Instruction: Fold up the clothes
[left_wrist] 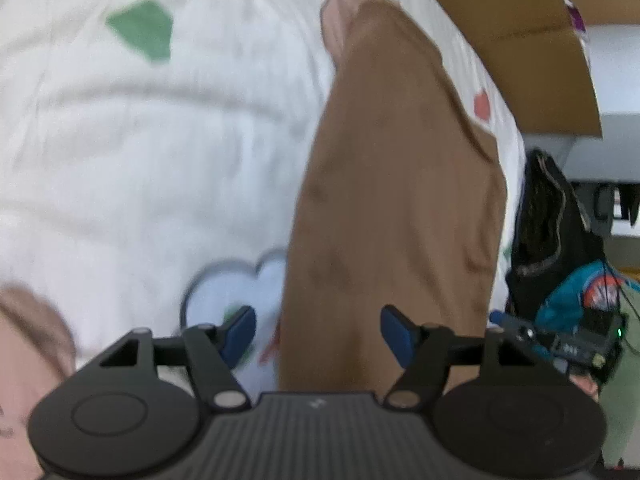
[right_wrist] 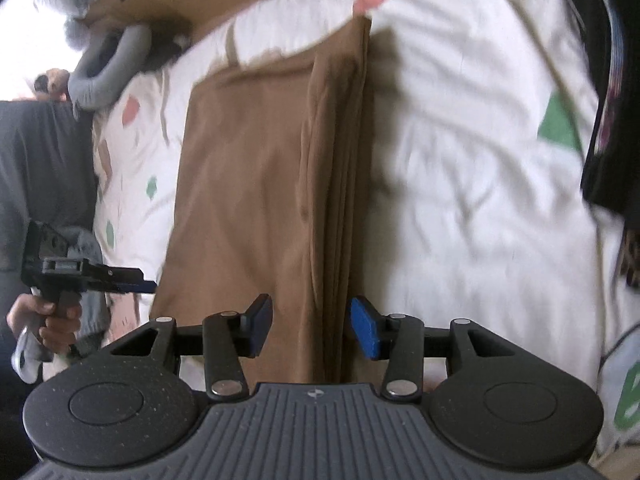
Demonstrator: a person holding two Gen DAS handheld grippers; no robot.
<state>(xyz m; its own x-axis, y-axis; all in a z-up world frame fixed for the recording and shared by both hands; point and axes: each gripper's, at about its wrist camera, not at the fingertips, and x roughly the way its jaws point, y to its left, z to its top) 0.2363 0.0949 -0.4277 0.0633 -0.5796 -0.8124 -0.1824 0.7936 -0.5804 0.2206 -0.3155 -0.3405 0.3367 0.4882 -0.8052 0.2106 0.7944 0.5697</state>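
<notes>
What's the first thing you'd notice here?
A big brown garment, folded long, lies on a white bedsheet dotted with colourful shapes. The right hand-held gripper stands open over its stacked edge, and the left hand-held gripper is open at its other side.

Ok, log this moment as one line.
task: fold clothes | brown garment: folded, lying on white bedspread | left gripper: open | right gripper: open, jaws straddling garment's layered edge

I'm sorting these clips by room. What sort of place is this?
Probably a bedroom: the brown garment lies on a white patterned bedsheet, with a dark clothes pile and a cardboard box beside it.
</notes>
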